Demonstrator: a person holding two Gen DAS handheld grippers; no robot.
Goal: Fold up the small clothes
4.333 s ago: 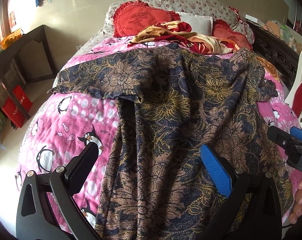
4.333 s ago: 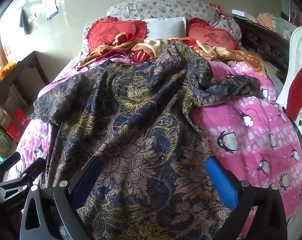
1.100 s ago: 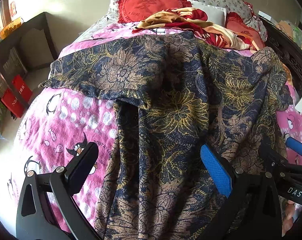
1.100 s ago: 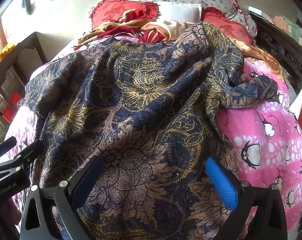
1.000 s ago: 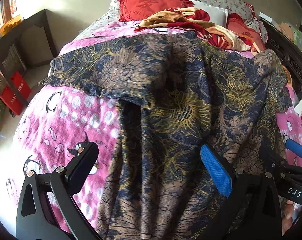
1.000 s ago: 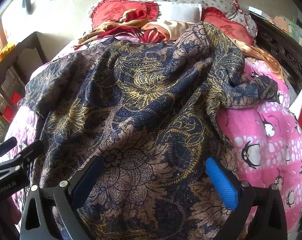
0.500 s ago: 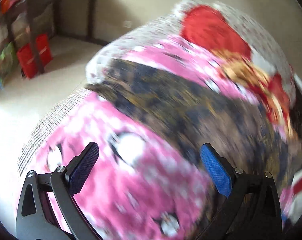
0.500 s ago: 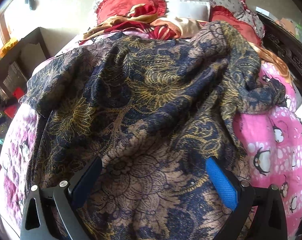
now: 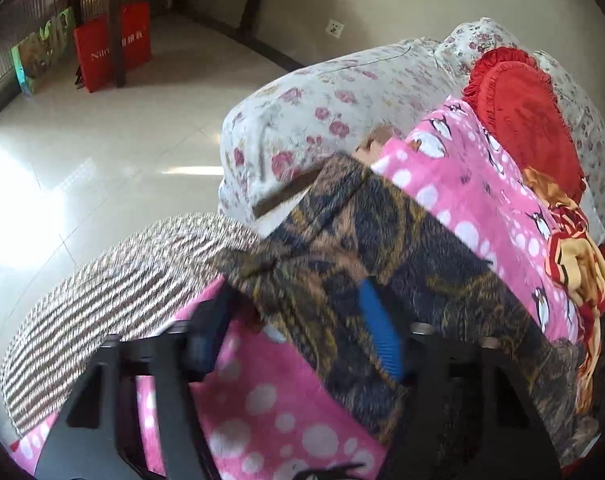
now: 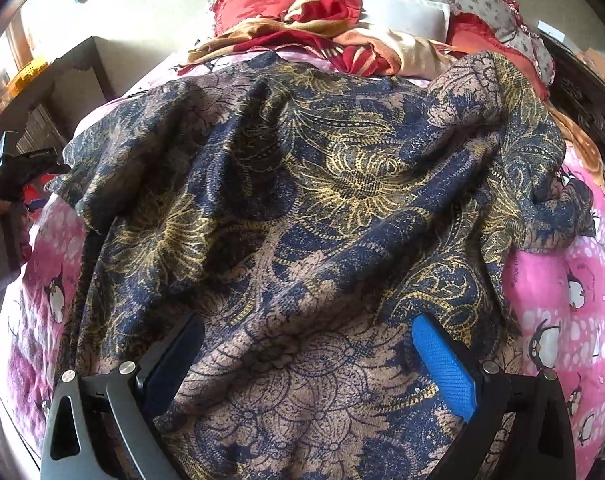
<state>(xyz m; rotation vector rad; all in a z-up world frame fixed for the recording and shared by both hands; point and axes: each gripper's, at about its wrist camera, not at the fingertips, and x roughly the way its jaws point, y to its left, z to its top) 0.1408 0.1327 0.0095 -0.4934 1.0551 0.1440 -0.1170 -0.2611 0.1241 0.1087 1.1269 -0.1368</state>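
Note:
A dark blue garment with gold and tan flower print (image 10: 310,208) lies spread over a pink penguin blanket (image 10: 562,320) on a bed. My right gripper (image 10: 306,356) is open and hovers over the garment's near part. My left gripper (image 9: 294,332) is at the garment's left sleeve end (image 9: 310,256), which hangs at the bed's left edge; its jaws stand apart around the sleeve cloth, narrower than before, not pinched shut. The left gripper also shows at the left edge of the right wrist view (image 10: 18,176).
Red heart cushions (image 10: 262,0), a white pillow (image 10: 406,12) and a red and gold cloth (image 10: 322,32) lie at the bed's head. A flowered sheet (image 9: 322,100) and a striped cover (image 9: 102,292) hang over the left side. Red bags (image 9: 110,48) stand on the tiled floor.
My left gripper swung left to the sleeve end at the bed's edge and its jaws have narrowed around the cloth. My right gripper moved slightly forward over the garment and stays open.

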